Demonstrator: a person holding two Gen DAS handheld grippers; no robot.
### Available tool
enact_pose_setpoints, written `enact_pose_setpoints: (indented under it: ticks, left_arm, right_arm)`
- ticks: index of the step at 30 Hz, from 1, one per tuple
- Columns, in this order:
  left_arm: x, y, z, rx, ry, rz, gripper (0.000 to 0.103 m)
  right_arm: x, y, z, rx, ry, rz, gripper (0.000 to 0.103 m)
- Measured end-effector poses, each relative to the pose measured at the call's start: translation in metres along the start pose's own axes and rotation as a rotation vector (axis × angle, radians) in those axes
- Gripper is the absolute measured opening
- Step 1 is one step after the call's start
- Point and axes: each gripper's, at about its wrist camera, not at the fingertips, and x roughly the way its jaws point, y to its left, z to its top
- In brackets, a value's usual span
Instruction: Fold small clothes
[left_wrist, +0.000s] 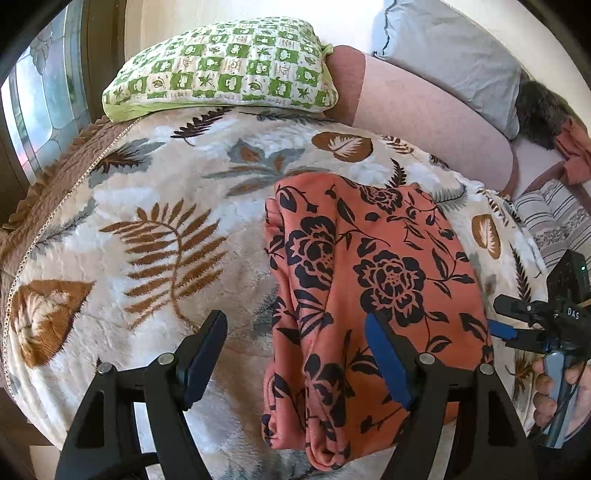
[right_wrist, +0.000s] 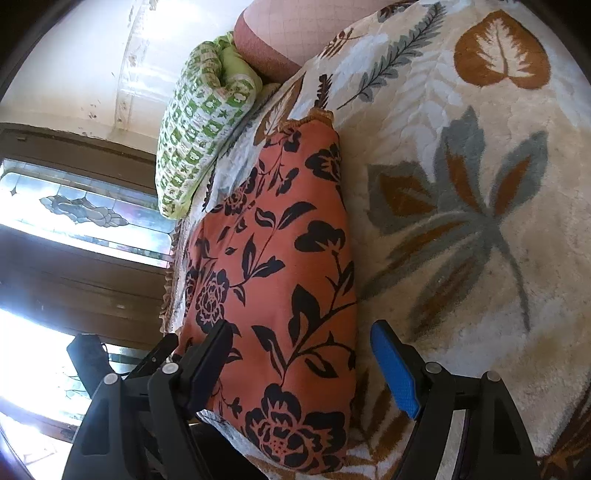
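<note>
A folded orange garment with black flowers (left_wrist: 373, 288) lies on the leaf-patterned blanket (left_wrist: 155, 221); it also shows in the right wrist view (right_wrist: 280, 280). My left gripper (left_wrist: 295, 354) is open and empty, above the garment's near left edge, its right finger over the cloth. My right gripper (right_wrist: 303, 362) is open and empty, its jaws spread over the garment's near end; it shows at the garment's right edge in the left wrist view (left_wrist: 513, 325).
A green checked pillow (left_wrist: 229, 70) lies at the far edge of the bed, also in the right wrist view (right_wrist: 199, 125). A pink bolster (left_wrist: 424, 110), a grey cushion (left_wrist: 454, 48) and striped cloth (left_wrist: 554, 221) lie at the far right. A stained-glass window (right_wrist: 81, 210) is on the left.
</note>
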Motion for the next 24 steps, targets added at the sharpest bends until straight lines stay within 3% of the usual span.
enact_pose_setpoints:
  ticks: [9, 12, 15, 17, 18, 19, 20, 21, 23, 24]
  left_arm:
    - [0.002, -0.004, 0.001, 0.004, 0.009, -0.007, 0.077]
    - [0.008, -0.002, 0.001, -0.023, 0.030, -0.061, 0.077]
    - [0.032, 0.004, 0.000, -0.100, 0.117, -0.186, 0.078]
    - [0.060, 0.006, -0.007, -0.130, 0.209, -0.177, 0.078]
    - [0.060, 0.003, -0.008, -0.110, 0.185, -0.175, 0.075]
    - [0.057, -0.002, -0.008, -0.079, 0.170, -0.180, 0.058]
    - [0.054, -0.005, -0.007, -0.057, 0.168, -0.180, 0.049]
    - [0.049, -0.007, -0.004, -0.055, 0.158, -0.169, 0.032]
    - [0.037, -0.012, 0.005, -0.060, 0.141, -0.157, 0.024]
    - [0.031, -0.015, 0.008, -0.056, 0.124, -0.155, 0.023]
  right_arm:
    - [0.007, 0.002, 0.006, -0.009, 0.005, 0.000, 0.080]
    - [0.010, 0.001, 0.008, -0.006, 0.006, 0.002, 0.080]
    - [0.021, 0.002, 0.011, 0.001, 0.015, 0.005, 0.080]
    - [0.036, 0.002, 0.013, 0.002, 0.044, -0.005, 0.081]
    - [0.043, 0.004, 0.012, -0.008, 0.064, -0.012, 0.080]
    - [0.049, 0.010, 0.011, -0.045, 0.074, -0.039, 0.076]
    - [0.052, 0.017, 0.009, -0.091, 0.077, -0.079, 0.062]
    - [0.052, 0.022, 0.008, -0.108, 0.079, -0.095, 0.056]
    - [0.046, 0.030, 0.009, -0.134, 0.064, -0.108, 0.039]
    - [0.039, 0.037, 0.008, -0.157, 0.048, -0.109, 0.037]
